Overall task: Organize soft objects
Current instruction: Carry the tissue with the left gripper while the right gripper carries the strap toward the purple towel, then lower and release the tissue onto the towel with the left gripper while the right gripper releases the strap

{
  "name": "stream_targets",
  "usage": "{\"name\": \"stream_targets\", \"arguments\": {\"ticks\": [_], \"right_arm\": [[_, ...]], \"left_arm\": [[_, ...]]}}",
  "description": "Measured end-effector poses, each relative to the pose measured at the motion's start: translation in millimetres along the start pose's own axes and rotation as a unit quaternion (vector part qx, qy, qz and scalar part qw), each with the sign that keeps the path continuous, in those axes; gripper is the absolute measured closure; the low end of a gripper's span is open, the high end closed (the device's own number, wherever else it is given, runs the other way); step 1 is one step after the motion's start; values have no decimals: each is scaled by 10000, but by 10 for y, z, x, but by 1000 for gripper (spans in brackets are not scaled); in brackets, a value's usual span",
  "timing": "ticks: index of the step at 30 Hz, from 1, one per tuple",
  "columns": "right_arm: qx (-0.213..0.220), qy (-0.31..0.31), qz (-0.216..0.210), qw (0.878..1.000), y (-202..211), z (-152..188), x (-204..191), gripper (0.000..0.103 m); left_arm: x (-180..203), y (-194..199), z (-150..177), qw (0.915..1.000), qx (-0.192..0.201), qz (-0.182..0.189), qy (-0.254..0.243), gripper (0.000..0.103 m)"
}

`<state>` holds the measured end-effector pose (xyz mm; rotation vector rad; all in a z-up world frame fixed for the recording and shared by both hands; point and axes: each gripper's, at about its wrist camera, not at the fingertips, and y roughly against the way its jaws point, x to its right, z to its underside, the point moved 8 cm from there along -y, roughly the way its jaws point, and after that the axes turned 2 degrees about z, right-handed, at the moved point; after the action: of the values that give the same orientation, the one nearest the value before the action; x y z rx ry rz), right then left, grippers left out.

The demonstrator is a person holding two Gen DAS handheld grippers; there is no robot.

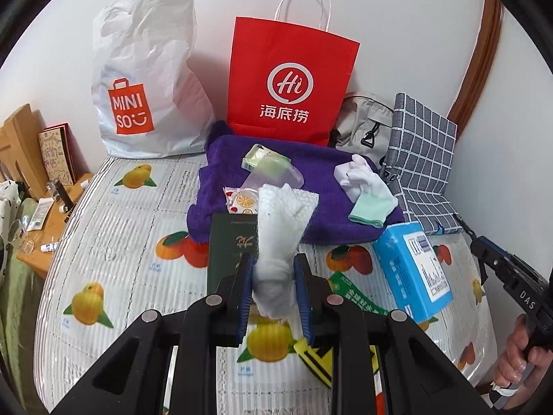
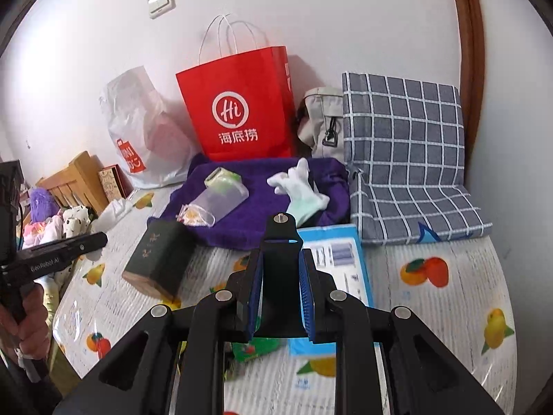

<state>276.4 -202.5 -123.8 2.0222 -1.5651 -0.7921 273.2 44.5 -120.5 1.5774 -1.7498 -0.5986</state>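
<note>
Left tool (image 1: 273, 275) clamped on a white knit glove (image 1: 280, 228), bunched and crumpled, lifted above the fruit-print table (image 1: 114, 242). Right tool (image 2: 279, 287) closed on a black mount-like piece (image 2: 279, 269). Second white glove (image 2: 299, 186), mint cuff, lies on the purple towel (image 2: 262, 186).

Blue box (image 2: 337, 259) partly hidden behind fingers (image 2: 306, 297); its print seems illegible.

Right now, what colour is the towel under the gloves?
Purple towel; the right wrist view shows it best.
</note>
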Motion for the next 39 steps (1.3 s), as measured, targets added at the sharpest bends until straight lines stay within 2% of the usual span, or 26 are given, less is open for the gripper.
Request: {"name": "stream_targets", "arguments": {"ticks": [19,28,39], "right_arm": [[230,-26,-158,9996,-490,-653,-3,82],[196,-47,-367,9991,-746,-851,-86,82],[155,86,-367,9992,-1101,-1092,-179,82]], "left_arm": [[-70,-471,-526,9997,-148,-168,87,81],[-100,-672,-756,9996,-162,-108,204,81],[9,-1074,-984,9993,-290,59,229,81]]}}
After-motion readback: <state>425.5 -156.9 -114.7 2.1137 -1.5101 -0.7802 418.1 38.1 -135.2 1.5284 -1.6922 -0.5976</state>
